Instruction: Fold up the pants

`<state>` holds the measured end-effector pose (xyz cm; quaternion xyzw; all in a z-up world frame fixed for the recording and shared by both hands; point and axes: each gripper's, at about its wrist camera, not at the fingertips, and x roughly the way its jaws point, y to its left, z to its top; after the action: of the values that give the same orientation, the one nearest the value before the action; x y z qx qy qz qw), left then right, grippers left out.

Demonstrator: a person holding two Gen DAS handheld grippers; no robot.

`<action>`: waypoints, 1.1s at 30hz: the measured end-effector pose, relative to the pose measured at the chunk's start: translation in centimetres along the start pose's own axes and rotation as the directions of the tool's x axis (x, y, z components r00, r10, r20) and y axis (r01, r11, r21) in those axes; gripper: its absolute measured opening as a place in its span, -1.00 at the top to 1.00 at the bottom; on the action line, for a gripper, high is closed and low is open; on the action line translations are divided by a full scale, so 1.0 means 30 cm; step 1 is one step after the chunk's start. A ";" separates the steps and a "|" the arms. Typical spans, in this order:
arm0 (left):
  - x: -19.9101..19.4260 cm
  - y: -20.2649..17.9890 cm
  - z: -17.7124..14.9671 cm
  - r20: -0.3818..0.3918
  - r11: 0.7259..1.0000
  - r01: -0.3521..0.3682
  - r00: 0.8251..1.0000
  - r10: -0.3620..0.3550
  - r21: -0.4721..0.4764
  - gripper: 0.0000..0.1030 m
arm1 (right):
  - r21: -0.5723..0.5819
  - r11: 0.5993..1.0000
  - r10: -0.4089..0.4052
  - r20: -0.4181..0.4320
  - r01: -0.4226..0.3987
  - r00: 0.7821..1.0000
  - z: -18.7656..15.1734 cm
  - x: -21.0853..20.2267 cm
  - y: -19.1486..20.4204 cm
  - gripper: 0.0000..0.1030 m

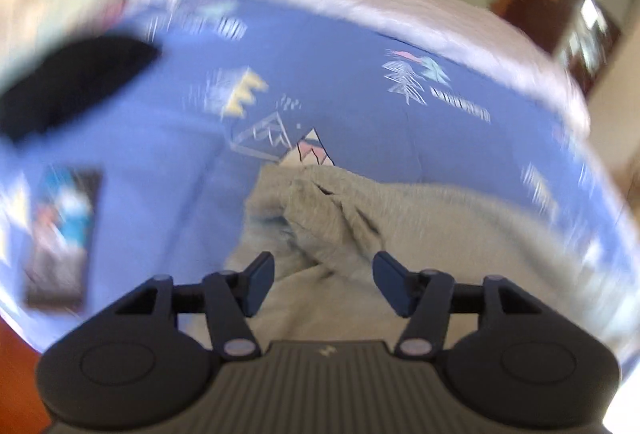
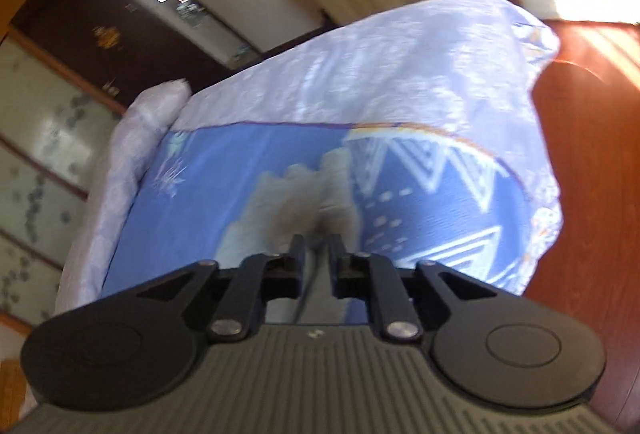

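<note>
I see the grey pants (image 1: 340, 218) lying bunched on the blue patterned bed cover (image 1: 360, 94). My left gripper (image 1: 323, 284) hangs over them with its fingers (image 1: 260, 282) spread apart, gripping nothing. My right gripper (image 2: 316, 262) has its fingers (image 2: 297, 266) close together with a narrow gap; grey cloth sits just ahead, but through the blur I cannot tell whether they pinch it
</note>
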<state>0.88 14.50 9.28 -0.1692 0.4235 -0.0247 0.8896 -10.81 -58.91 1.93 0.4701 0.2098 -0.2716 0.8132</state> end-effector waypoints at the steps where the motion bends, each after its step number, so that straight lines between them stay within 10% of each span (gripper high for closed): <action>1: 0.031 0.025 0.019 -0.025 0.997 0.038 0.999 -0.040 -0.063 -0.12 | -0.030 0.999 0.021 -0.011 -0.022 1.000 -0.004 -0.013 0.018 0.41; 7: 0.221 0.084 0.053 -0.126 0.959 0.049 0.988 -0.087 -0.278 -0.52 | -0.199 0.978 0.047 -0.044 -0.055 0.998 -0.051 0.001 0.099 0.33; 9: 0.263 0.092 0.063 -0.131 0.948 0.051 0.987 -0.097 -0.315 -0.40 | -0.202 0.978 0.050 -0.046 -0.058 0.998 -0.050 0.001 0.077 0.31; 13: 0.302 0.079 0.077 -0.143 0.936 0.074 0.981 -0.130 -0.343 0.81 | -0.149 0.988 0.045 -0.038 -0.051 0.998 -0.031 0.002 0.027 0.31; 23: 0.119 0.023 0.142 -0.042 0.931 0.162 0.982 -0.186 -0.328 0.82 | -0.094 0.996 0.007 -0.050 -0.012 0.999 -0.003 0.062 -0.026 0.31; 25: 0.073 0.026 0.151 -0.028 0.921 0.182 0.979 -0.204 -0.343 0.82 | -0.096 0.995 -0.013 -0.066 0.006 0.998 0.007 0.090 -0.021 0.86; 33: -0.131 0.097 0.079 0.023 0.923 0.197 0.979 -0.201 -0.332 0.82 | -0.054 0.997 0.054 0.101 -0.049 0.993 0.095 -0.074 -0.008 0.84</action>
<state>-0.13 18.63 12.65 -0.3586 0.4074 -0.0441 0.8387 -12.43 -60.97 4.43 0.4395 0.1624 -0.2688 0.8416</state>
